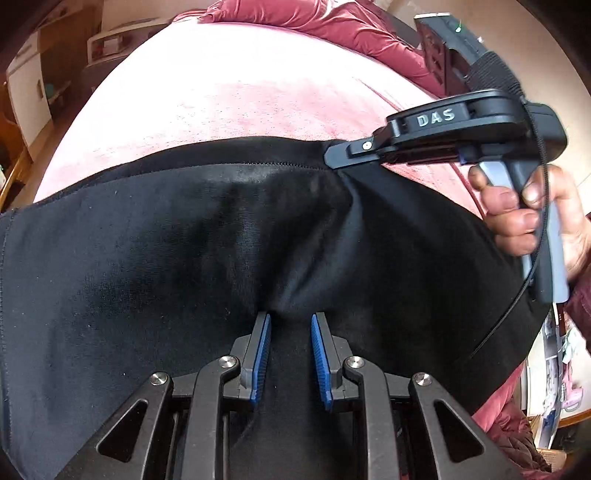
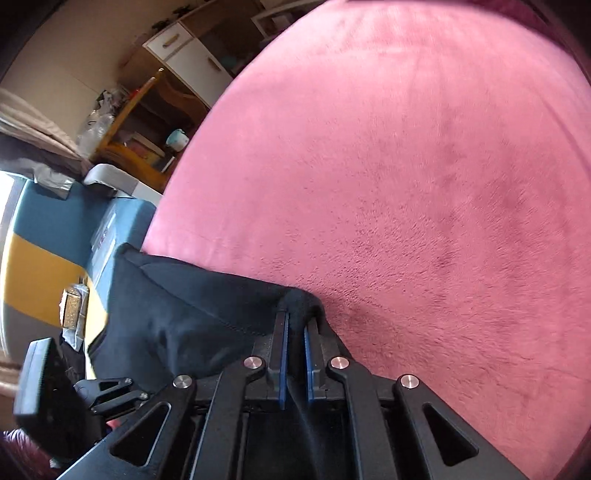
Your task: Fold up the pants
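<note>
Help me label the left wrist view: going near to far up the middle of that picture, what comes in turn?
Left hand-held gripper closed on bunched cloth → black pants → their stitched far edge → pink blanket → rumpled red bedding.

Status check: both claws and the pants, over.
Left claw pinching black pants. Right claw shut on their edge. Pants on pink blanket. Nothing blocking.

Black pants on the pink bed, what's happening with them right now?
A person is folding the black pants on the pink blanket, a handheld gripper in each hand. The left gripper pinches a bunch of fabric at the near edge. The right gripper is clamped on the hemmed far edge, and the cloth puckers at both grips. The pants lie mostly spread, with no fold completed yet.
</note>
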Motion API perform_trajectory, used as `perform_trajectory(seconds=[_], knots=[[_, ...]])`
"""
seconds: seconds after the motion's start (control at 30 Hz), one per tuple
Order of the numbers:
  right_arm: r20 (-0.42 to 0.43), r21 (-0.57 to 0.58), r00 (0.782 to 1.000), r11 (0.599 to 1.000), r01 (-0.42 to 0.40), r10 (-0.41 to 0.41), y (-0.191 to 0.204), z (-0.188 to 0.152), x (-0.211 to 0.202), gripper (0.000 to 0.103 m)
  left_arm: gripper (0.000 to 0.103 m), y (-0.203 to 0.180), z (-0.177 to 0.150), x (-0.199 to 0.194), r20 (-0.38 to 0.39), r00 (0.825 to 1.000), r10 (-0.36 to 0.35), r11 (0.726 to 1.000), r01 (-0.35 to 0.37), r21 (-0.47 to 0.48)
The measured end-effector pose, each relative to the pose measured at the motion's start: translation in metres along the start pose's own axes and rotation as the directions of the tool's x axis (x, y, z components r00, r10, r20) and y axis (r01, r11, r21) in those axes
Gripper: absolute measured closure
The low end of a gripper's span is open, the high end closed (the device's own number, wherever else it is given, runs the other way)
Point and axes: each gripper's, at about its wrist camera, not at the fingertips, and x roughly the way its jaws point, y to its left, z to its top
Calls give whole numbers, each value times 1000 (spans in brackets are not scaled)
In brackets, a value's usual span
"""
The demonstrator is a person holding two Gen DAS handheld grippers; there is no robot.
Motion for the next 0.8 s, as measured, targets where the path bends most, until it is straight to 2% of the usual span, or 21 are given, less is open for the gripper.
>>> perform_trajectory(seconds=[0.07, 0.13, 0.17, 0.2, 0.33, 0.47, 0.53, 0.63, 0.8], knots=[[5, 20, 1000, 999, -25, 25, -2, 0, -7, 94, 80, 6, -2, -6, 7, 1000, -13, 1000, 13, -10], [40, 52, 998, 997, -49, 47, -6, -2, -24, 86, 80, 9, -4, -7, 10, 1000, -29, 999, 29, -27], [76, 64, 997, 997, -35, 30, -8, -5, -36, 75, 79, 12, -4, -12, 15, 999, -32, 999, 32, -33], [111, 82, 994, 996, -36, 27, -11, -8, -48, 69, 75, 16, -3, -18, 21, 999, -31, 999, 32, -39], [201, 117, 979, 992, -41, 16, -14, -34, -89, 69, 74, 36, -9, -41, 57, 998, 8, 996, -2, -94], [208, 118, 978, 993, -28, 3, 0, -76, -103, 69, 73, 71, -21, -76, 95, 993, 65, 981, -46, -189], [198, 123, 980, 992, -13, -11, 8, -103, -101, 69, 69, 93, -28, -93, 106, 991, 87, 967, -58, -248], [179, 131, 983, 991, 15, -39, 23, -142, -88, 69, 62, 129, -46, -131, 118, 987, 113, 927, -62, -371], [139, 119, 983, 987, 106, -122, 37, -188, -72, 69, 62, 196, -96, -164, 131, 983, 131, 801, -27, -597]])
